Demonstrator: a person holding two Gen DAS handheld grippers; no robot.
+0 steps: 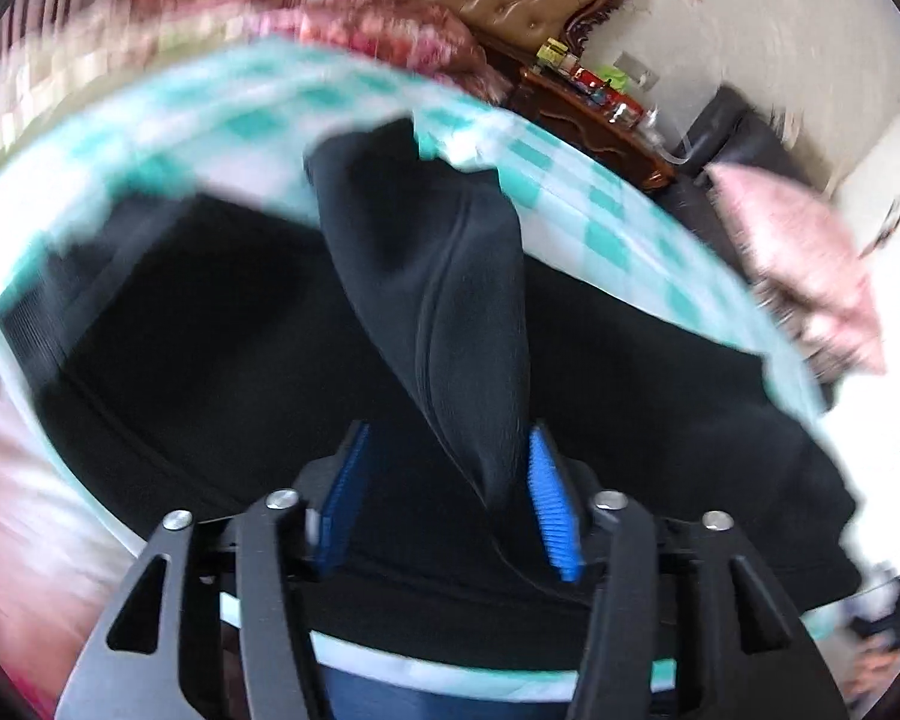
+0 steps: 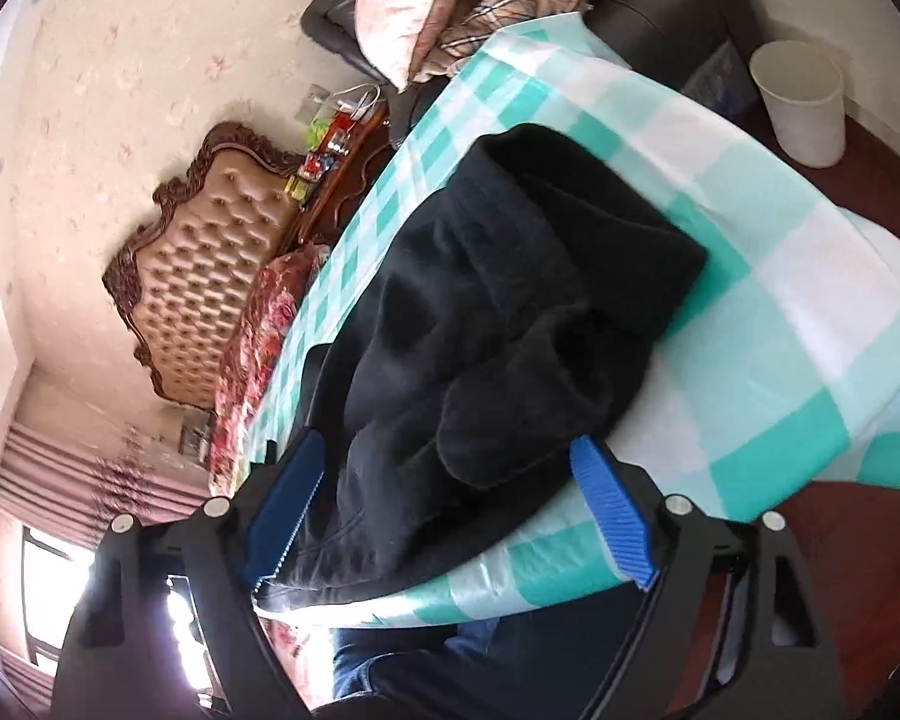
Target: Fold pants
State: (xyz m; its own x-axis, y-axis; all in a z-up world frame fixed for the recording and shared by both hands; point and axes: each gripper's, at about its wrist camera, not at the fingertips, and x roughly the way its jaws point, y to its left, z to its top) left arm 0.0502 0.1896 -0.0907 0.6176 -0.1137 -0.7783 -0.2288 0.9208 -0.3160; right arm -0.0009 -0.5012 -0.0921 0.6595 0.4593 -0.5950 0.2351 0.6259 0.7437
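Checked cloth (image 2: 750, 252) spread beneath jaws. Tufted headboard (image 2: 210, 276) seen far left of jaws, white cup (image 2: 801, 99) upper right, pink pillow (image 2: 402, 6) beyond.

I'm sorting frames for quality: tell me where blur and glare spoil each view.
Left wrist view: motion blur smears the teal checked cloth and the outer rim. Right wrist view: sharper, though window glare blows out the lower left; black pants lose detail.

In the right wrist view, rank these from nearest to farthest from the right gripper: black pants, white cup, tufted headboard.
1. Black pants: lying between the open fingers of the right gripper.
2. White cup: upper right, past the checkered cloth.
3. Tufted headboard: left, against the wall; its order with the cup is close.
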